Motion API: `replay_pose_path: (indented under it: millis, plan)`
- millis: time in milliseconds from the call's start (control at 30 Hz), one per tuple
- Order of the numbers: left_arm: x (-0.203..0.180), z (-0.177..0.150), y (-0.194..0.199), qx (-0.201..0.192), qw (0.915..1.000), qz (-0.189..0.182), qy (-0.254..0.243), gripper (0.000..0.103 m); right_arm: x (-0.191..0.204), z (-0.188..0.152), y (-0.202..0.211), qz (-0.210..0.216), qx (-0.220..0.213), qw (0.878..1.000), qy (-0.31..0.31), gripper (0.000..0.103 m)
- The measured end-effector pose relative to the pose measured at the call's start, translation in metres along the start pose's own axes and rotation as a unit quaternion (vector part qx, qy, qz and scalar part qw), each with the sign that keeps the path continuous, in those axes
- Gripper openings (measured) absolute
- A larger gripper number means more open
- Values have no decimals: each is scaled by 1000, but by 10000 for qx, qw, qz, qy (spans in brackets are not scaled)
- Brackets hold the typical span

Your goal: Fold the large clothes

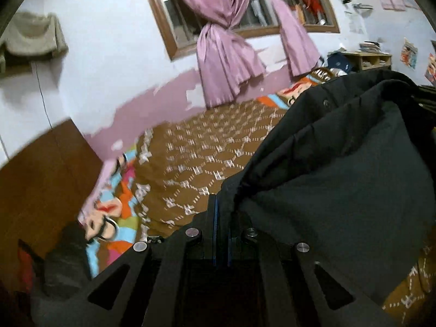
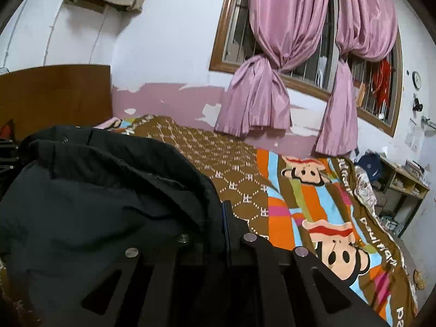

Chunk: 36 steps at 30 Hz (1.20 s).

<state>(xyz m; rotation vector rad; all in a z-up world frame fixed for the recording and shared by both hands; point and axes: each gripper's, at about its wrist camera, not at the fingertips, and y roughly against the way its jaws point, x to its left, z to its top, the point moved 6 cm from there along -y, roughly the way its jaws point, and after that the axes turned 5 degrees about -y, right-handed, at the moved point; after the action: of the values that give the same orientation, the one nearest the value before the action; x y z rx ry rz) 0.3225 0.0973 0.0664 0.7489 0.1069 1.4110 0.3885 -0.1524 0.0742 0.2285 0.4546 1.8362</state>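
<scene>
A large black padded jacket hangs between my two grippers above a bed. My left gripper is shut on one edge of the jacket, and the cloth drapes away to the right. In the right wrist view the same jacket fills the lower left. My right gripper is shut on its other edge, and the cloth covers the left finger. A snap button shows near the jacket's upper edge.
The bed has a brown patterned blanket and a striped cartoon-monkey sheet. A wooden headboard stands at the left. Pink curtains hang over a barred window. A wooden shelf stands at the far right.
</scene>
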Motion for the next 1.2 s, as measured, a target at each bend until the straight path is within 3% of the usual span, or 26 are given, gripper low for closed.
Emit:
replay_pose_path:
  millis: [200,333,633,700,800,867,900,967,1000,1033,1067,1200]
  plan:
    - [11,-6,-49,328,9975,-510,356,4,-6,-19,-33,-49,327,9995,-14,9]
    - [6,0,-60,431,9979,-462,127,4,-7,-26,-46,-72,482,9988,-103,9]
    - [0,-4,-76,704,9962,-474,209,5,-6,-29,-61,-107,664,9977,-116,12]
    - [-1,-5,-79,781,9955,-484,217,5,-7,-31,-67,-98,784,9968,-106,18]
    - [0,-10,-90,1079,9909,-687,423,8,-15,-27,-72,-35,936,9950,-351,49]
    - [5,-11,-93,1175,9849,-996,787,13,-23,-18,-67,100,870,9943,-615,75]
    - [10,-11,-92,1171,9812,-1158,1011,19,-27,-14,-64,211,813,9938,-723,77]
    - [23,-7,-86,1074,9749,-1333,1424,43,-32,-4,-55,410,757,9924,-882,80]
    - [33,-5,-81,972,9738,-1257,1625,71,-33,1,-50,452,712,9924,-901,83]
    - [42,-1,-75,845,9731,-1173,1793,89,-34,4,-45,451,662,9927,-903,91]
    - [55,1,-67,656,9707,-1106,2029,91,-36,6,-37,457,567,9933,-893,97]
    - [89,0,-48,478,9519,-1379,2693,91,-43,2,-5,653,427,9930,-888,100]
